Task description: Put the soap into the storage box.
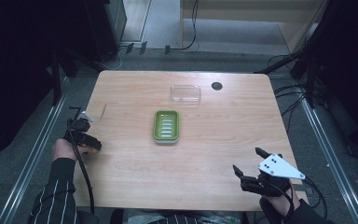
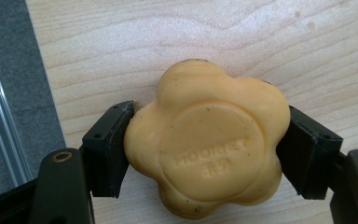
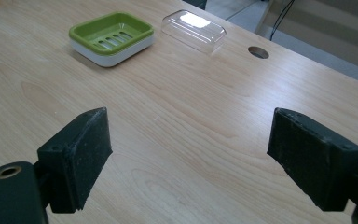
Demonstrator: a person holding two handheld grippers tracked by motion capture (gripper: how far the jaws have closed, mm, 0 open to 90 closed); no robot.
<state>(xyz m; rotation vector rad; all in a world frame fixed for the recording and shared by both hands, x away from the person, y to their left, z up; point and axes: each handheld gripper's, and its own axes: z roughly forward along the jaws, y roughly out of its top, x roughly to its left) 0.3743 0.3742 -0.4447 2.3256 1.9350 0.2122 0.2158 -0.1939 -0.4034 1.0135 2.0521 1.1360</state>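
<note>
the left gripper has its two black jaws squeezed on a yellow flower-shaped soap. the soap sits on the wooden table, far to the left of the green soap dish. the right gripper has its jaws wide apart, holding nothing, well to the right of the dish. a clear lid lies just behind the dish.

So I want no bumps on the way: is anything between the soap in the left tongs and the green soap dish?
Nothing visible. The left tongs grip the soap at the table's left edge; bare wood lies between it and the green soap dish. The clear lid sits beyond the dish.
</note>
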